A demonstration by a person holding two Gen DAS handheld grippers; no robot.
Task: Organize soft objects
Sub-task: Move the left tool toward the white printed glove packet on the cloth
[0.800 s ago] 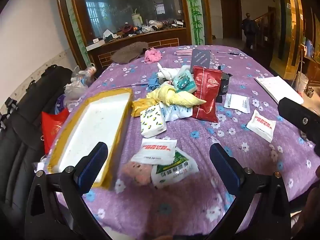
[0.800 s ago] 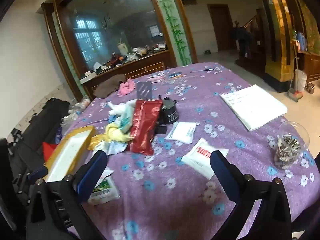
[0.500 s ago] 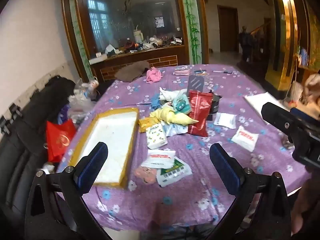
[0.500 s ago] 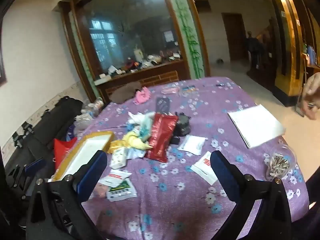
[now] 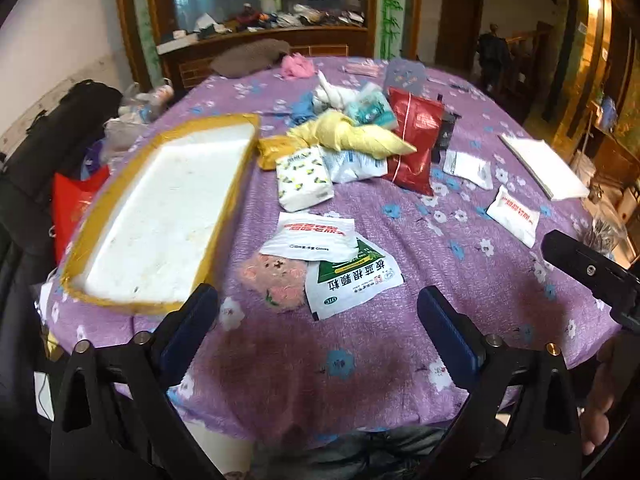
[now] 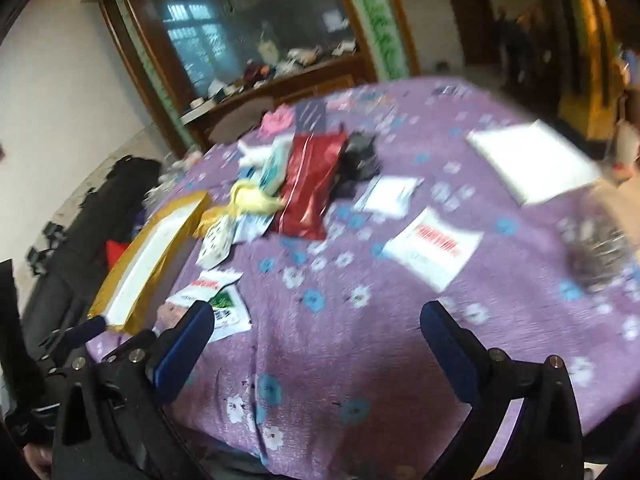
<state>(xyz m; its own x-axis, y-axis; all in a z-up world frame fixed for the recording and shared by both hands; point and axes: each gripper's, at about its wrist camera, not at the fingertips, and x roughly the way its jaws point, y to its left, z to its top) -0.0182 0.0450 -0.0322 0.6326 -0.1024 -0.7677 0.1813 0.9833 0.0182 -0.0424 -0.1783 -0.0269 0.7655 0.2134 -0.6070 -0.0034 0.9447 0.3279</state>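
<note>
A white foam tray with a yellow rim [image 5: 236, 184] lies at the left of the purple flowered table. A pink plush toy [image 5: 272, 276] lies just ahead of my left gripper [image 5: 318, 334], beside a green-and-white sachet [image 5: 352, 280] and a white glove packet [image 5: 312, 236]. A yellow cloth [image 5: 352, 138], a lemon-print tissue pack [image 5: 304, 178] and a red foil bag [image 5: 414, 140] are piled at mid-table. Both grippers are open and empty. My right gripper [image 6: 316, 338] hovers over the near table edge; its view is blurred.
A white packet with red print [image 5: 514, 216] and a white paper stack [image 5: 544, 168] lie on the right. A clear jar [image 6: 600, 256] stands near the right edge. A black chair and a red bag [image 5: 72, 204] are left of the table. A pink cloth [image 5: 296, 66] lies at the back.
Both grippers have come back down and in toward the near table edge after pulling up and away. The objects on the table have not moved.
</note>
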